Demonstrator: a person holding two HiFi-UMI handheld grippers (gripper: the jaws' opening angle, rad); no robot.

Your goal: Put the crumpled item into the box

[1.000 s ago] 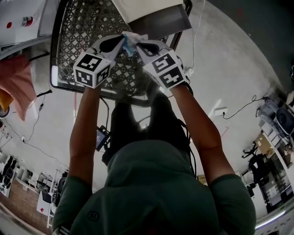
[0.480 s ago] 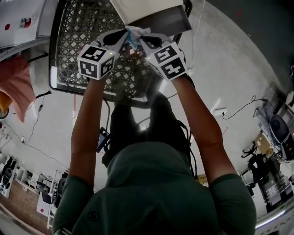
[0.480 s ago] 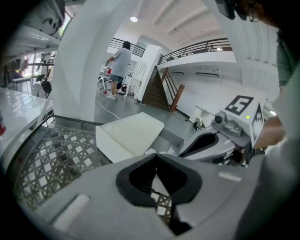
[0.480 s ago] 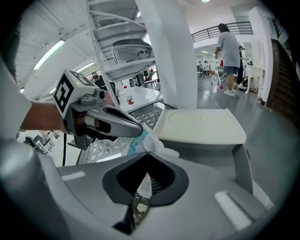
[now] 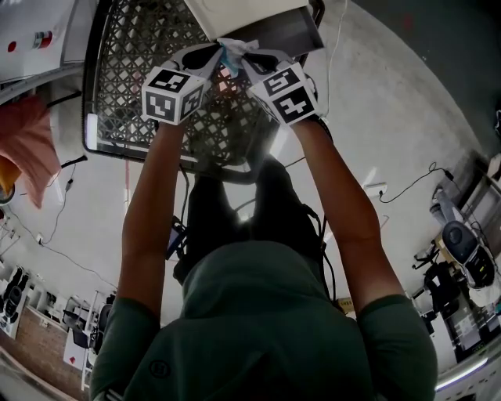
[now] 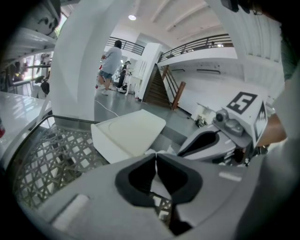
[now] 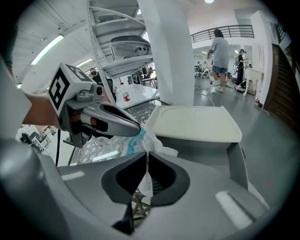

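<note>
Left gripper (image 6: pixel 156 157): jaws closed at the tips, pinching a thin white flap of the crumpled item (image 6: pixel 159 186). Right gripper (image 7: pixel 147 154): jaws have just been opening a little, but the tips look together on the item's (image 7: pixel 149 140) white sheet, which hangs down between them. Item is white tissue-like stuff with a light blue patch, bunched up above the right jaws.

Head view: left gripper (image 5: pixel 210 61) and right gripper (image 5: pixel 249 63) angle in toward each other, tips nearly meeting, with the crumpled item (image 5: pixel 232 53) held in the air between them. Both marker cubes face the camera and both forearms are stretched forward.

The item sits at the near edge of the box (image 5: pixel 250 16), a white tray-shaped top over a grey body. Cannot tell whether it is over the opening; it is not lying inside. The box (image 7: pixel 192 124) is right behind the item in the right gripper view, and just beyond the jaws in the left gripper view (image 6: pixel 129 133).

Under the grippers is a metal mesh basket (image 5: pixel 133 70), with the box at its far end. Around it is grey floor (image 5: pixel 391 117) with cables. Pink cloth (image 5: pixel 27 141) at far left. A person (image 7: pixel 219 51) stands in the background hall.
</note>
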